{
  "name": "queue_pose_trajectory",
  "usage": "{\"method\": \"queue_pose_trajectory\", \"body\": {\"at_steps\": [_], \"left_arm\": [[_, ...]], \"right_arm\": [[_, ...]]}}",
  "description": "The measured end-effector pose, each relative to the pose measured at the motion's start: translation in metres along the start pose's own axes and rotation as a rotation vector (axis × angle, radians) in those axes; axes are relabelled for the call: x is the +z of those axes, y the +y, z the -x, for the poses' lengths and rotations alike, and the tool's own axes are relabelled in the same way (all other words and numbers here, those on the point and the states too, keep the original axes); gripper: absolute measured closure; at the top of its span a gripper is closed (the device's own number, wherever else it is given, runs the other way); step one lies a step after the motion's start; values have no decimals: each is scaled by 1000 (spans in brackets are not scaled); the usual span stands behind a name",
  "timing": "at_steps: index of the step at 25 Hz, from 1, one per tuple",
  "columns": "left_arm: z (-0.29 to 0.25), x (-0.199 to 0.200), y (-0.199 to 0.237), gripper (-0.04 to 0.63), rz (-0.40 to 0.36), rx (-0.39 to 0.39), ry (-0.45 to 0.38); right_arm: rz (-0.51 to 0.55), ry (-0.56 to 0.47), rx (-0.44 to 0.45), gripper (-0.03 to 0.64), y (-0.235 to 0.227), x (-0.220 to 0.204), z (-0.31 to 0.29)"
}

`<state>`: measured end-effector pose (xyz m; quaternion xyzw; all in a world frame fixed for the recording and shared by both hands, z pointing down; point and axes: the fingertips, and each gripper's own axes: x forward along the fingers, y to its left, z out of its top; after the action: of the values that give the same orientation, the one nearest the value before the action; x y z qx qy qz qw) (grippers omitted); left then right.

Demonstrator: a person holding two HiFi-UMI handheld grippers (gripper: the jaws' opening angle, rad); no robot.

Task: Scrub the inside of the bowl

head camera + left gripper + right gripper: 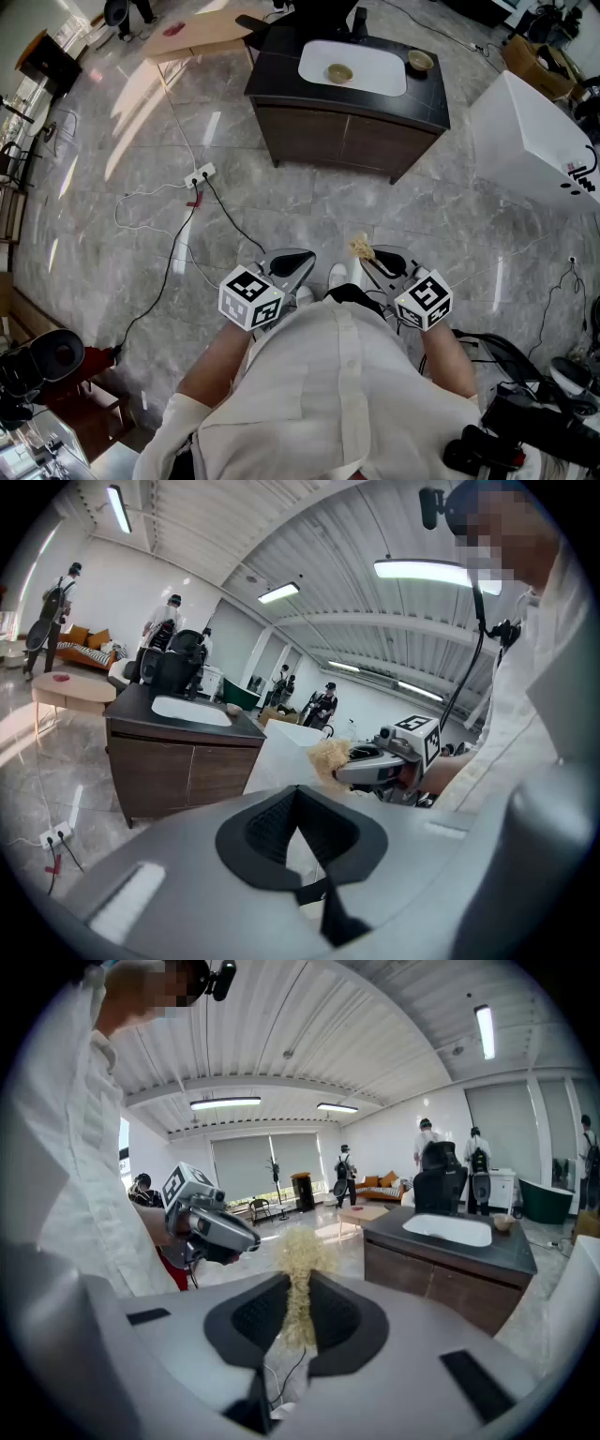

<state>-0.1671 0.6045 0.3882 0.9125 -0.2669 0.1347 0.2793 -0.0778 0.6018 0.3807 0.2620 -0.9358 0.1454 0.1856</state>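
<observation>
Jaws pressed together empty on left gripper [299,810], pinching a fibre scrubber [300,1251] on right gripper [298,1309], well short of the cabinet [342,141]; bowl [339,72] atop it apparently not yet scrubbed.

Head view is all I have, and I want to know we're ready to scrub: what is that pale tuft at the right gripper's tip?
Observer: The right gripper view shows the right gripper shut on a pale fibrous scrubber, which sticks out past the jaw tips.
Operator: Is the left one holding anything?
Observer: No. In the left gripper view the left gripper has its jaws together with nothing between them.
</observation>
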Motion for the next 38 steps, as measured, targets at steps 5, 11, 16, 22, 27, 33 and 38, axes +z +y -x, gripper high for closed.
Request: {"method": "queue_pose_trajectory", "body": {"at_steps": [5,11,16,22,27,33,38], "left_arm": [[-24,11,16,591,2,1,16],[-60,42,30,591,3,5,19],[-92,80,49,591,-20,38,7],[-134,108,85,589,14,109,-12],[-158,128,127,589,18,106,17],[-189,168,204,588,25,55,7],[-218,216,268,588,5,-19,45]], "right_arm": [[12,-16,-19,568,-30,10,-10],[9,-41,-20,568,-81,24,-10],[-4,-60,24,566,-129,37,-14],[-16,-82,14,566,-189,47,-18],[-58,-102,-35,566,-231,54,-34],[-85,-99,-101,566,-286,75,-77],[-116,-89,-194,566,-337,113,-112]]}}
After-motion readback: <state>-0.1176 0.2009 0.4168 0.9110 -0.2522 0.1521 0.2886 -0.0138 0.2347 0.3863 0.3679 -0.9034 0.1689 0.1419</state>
